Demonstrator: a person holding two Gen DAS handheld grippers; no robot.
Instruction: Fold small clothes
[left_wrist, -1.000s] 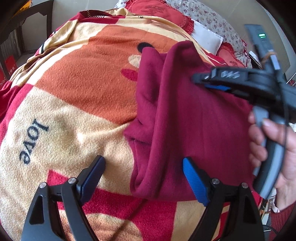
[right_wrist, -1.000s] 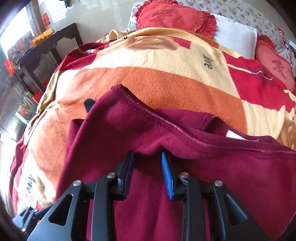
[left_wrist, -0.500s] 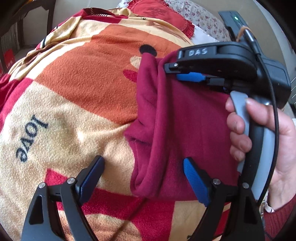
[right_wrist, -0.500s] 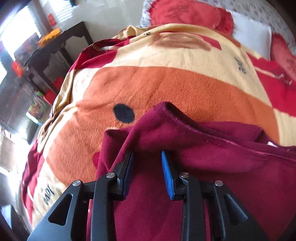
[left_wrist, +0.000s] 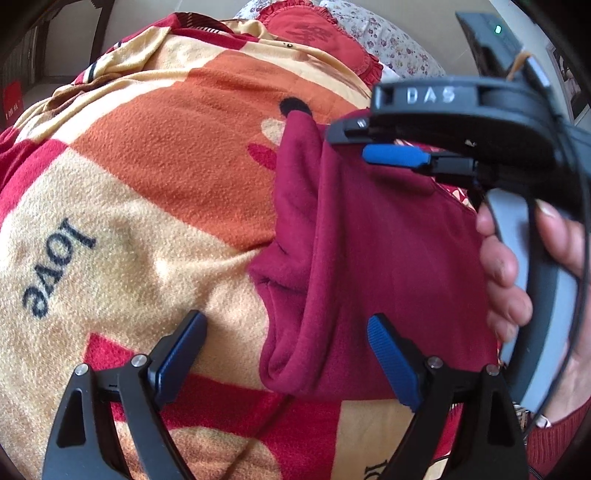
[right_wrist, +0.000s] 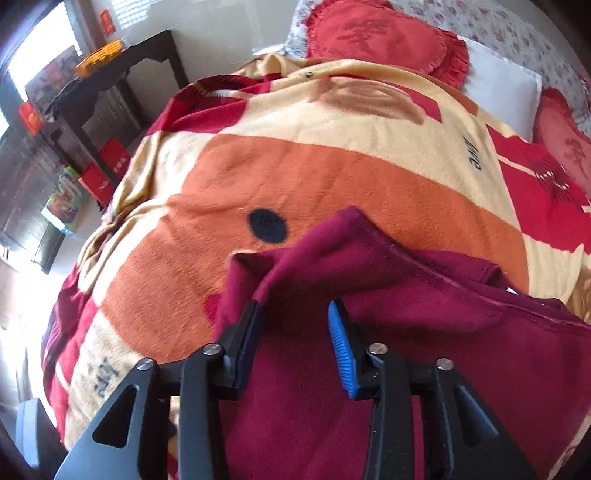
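A small maroon fleece garment (left_wrist: 362, 258) lies partly folded on a patterned blanket (left_wrist: 147, 184). My left gripper (left_wrist: 288, 354) is open, with its fingers on either side of the garment's near folded corner, and holds nothing. My right gripper (right_wrist: 295, 332) is shut on a fold of the maroon garment (right_wrist: 424, 332) near its far edge and holds that edge raised. It also shows in the left wrist view (left_wrist: 369, 144), held in a hand at the garment's far end.
The blanket (right_wrist: 332, 177) covers a bed. Red heart-shaped cushions (right_wrist: 376, 37) and a white pillow (right_wrist: 498, 88) lie at the bed's head. A dark table (right_wrist: 110, 77) with an orange basket stands beside the bed.
My right gripper has carried the garment's far edge leftward across the blanket, folding it over. My left gripper has stayed open in the same place.
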